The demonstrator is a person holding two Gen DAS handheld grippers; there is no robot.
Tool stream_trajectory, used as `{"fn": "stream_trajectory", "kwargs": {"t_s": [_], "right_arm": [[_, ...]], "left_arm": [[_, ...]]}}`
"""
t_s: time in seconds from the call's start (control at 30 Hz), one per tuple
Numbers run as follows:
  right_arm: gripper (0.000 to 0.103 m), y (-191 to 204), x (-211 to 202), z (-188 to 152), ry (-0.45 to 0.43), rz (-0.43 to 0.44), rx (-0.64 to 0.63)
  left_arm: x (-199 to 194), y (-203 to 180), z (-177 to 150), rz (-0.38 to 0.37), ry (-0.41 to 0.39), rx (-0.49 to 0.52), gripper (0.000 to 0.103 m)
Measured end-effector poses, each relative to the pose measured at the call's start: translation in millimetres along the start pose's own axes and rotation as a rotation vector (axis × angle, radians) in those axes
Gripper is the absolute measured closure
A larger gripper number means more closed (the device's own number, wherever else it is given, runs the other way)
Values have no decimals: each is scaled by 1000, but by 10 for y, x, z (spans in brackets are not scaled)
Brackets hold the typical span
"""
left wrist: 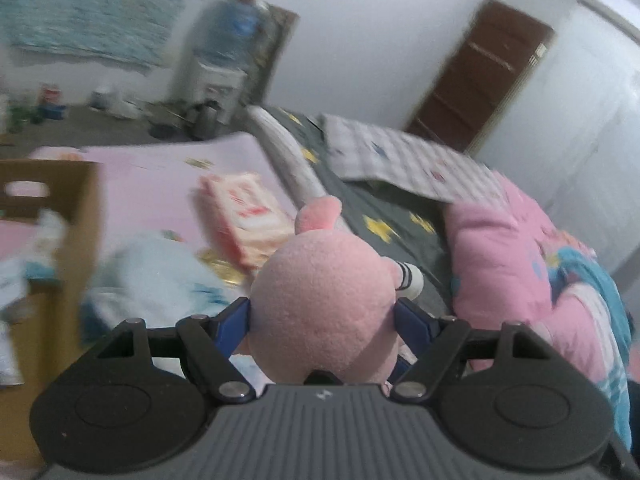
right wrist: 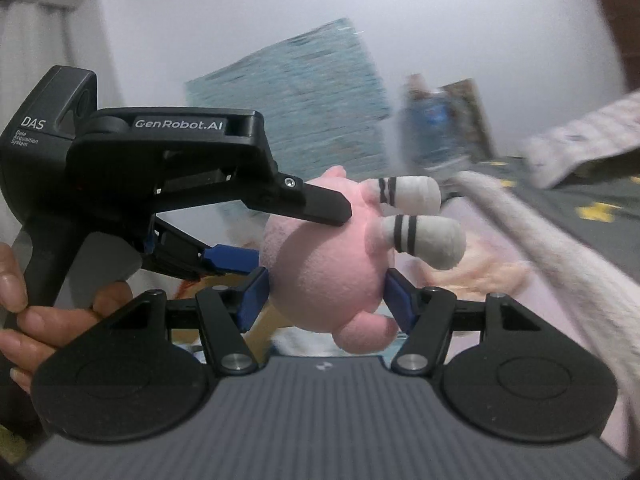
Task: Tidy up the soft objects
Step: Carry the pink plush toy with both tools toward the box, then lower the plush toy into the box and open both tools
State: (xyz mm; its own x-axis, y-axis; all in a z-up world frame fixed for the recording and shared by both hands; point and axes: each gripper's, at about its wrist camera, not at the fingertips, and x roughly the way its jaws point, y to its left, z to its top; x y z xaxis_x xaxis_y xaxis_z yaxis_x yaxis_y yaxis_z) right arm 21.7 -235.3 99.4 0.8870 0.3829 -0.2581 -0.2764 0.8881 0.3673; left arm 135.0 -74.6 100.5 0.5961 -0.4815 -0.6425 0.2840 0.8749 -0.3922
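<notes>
Pink plush toy [left wrist: 324,312] round, fuzzy, white black-striped feet [right wrist: 424,236]; raised above bed [left wrist: 160,184], clamped both sides by left gripper [left wrist: 323,320] and right gripper [right wrist: 325,294], blue pads pressing into body. Cardboard box [left wrist: 52,240] left.

Black gripper housings [right wrist: 120,168], blue fingers [right wrist: 252,296], silver pivot screws, ribbed grey top, white GenRobot.AI lettering

Pink plush toy [left wrist: 324,304] I'm holding aloft, round fuzzy body, stubby pink limb up top, two white feet [right wrist: 424,220] with black stripes sticking out sideways, pinched from both sides, clear of the bedding below
</notes>
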Motion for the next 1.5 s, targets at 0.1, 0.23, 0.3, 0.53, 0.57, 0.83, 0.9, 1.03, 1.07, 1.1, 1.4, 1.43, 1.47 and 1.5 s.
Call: {"fn": "stream_trajectory", "kwargs": {"t_s": [0.1,0.23,0.3,0.53,0.57,0.83,0.9,1.03,1.07,1.1,1.4,1.43,1.47,1.5], "right_arm": [[41,347,209,58,62,98,-36],[41,823,562,128,170,232,-78],[41,1045,759,147,226,281,-98],[39,1632,1436,76,435,311,-195],[39,1682,1528,50,466,307,-200],[39,2139,2204,-190,718,225,-290],[39,2259,2333,-241,751,195,-342],[39,2530,2453,-348,773,139,-470],[39,2598,2471,-366,768,118,-510],[39,2685,2488,-387,758,89,-564],[37,2787,2522,-377,692,32,-715],[37,2706,2489,-345,683,30,-711],[37,2662,2447,-308,673,29,-705],[37,2621,2413,-272,663,28,-698]], "left_arm": [[-346,304,-19,63,-53,-51,24],[-724,802,-24,139,-105,-156,24],[-843,1049,-18,161,-122,-216,24],[-829,1910,-71,184,-113,-399,24],[-834,2046,-114,179,-103,-426,24],[-350,2851,-305,95,-25,-627,25],[-263,2972,-355,71,-16,-667,25],[-98,3141,-378,45,-4,-731,24],[-61,3161,-372,42,3,-736,24],[-37,3173,-366,37,8,-743,22],[59,3241,-367,34,19,-766,18],[55,3238,-369,36,17,-762,18],[52,3239,-366,39,17,-760,18],[43,3232,-369,41,16,-758,18]]}}
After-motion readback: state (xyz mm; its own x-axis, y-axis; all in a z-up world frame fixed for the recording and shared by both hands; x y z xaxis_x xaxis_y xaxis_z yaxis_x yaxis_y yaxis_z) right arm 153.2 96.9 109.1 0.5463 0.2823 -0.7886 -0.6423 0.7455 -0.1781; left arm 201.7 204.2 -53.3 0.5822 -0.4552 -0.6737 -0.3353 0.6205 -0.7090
